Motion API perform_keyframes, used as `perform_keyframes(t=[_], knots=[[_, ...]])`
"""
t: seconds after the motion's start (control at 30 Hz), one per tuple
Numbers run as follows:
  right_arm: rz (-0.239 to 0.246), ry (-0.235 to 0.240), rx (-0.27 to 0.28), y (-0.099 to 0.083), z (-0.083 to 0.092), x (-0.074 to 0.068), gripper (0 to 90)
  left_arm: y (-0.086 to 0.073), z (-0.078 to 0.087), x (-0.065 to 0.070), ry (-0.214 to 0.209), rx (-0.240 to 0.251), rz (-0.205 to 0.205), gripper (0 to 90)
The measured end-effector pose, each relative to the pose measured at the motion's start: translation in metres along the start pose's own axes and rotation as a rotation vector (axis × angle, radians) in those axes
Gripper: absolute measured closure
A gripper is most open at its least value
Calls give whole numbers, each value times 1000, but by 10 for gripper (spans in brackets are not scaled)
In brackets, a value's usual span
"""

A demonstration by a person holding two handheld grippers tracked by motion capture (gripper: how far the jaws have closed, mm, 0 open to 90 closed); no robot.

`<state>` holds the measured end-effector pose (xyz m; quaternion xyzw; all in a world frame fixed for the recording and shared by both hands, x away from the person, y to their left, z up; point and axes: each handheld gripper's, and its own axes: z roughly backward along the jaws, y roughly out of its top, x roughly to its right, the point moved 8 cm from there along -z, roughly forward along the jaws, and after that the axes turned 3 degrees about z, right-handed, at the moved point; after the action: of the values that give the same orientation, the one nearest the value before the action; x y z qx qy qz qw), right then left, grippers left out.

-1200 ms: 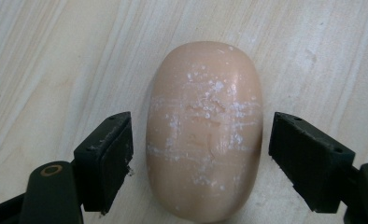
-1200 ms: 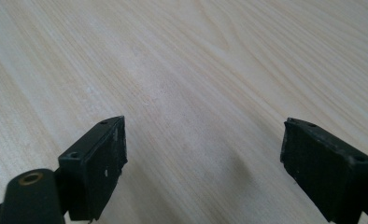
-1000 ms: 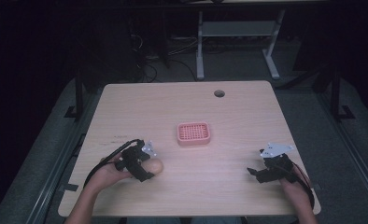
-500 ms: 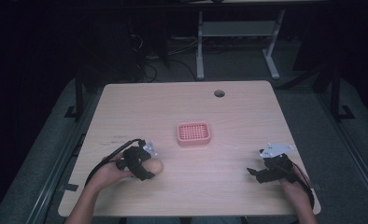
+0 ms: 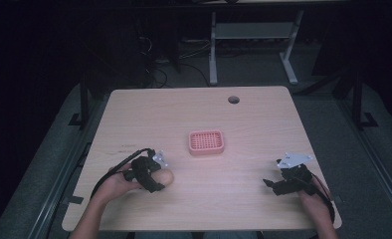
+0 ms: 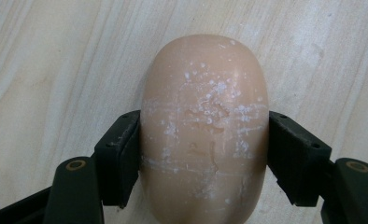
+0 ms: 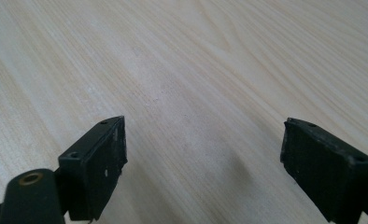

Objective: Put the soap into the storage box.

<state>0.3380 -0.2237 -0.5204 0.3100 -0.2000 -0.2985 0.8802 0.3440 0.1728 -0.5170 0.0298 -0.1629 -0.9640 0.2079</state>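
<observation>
Soap (image 6: pixel 204 135) near pink tray (image 5: pixel 206 143)

No text, label, brand, number or sign can be read on anything here.

A pink rectangular plastic basket with a grid bottom (image 5: pixel 206 143) sits near the middle of the light wooden table (image 5: pixel 199 112). Beyond the basket, close to the table's far edge, a small round dark hole (image 5: pixel 233 99) pierces the tabletop. Farther back from the basket, on the dark floor, stands a white metal frame (image 5: pixel 253 35) beside tangled black cables (image 5: pixel 159 69).
</observation>
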Motion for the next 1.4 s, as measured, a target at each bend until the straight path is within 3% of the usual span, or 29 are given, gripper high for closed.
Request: perform_keyframes(t=[0.67,1.4], knots=[[-7,-3,8,1,1,0,139,-2,6,1,19,-8,-7,321],[-13,-7,18,0,2,2,139,8,16,0,26,10,-20,321]])
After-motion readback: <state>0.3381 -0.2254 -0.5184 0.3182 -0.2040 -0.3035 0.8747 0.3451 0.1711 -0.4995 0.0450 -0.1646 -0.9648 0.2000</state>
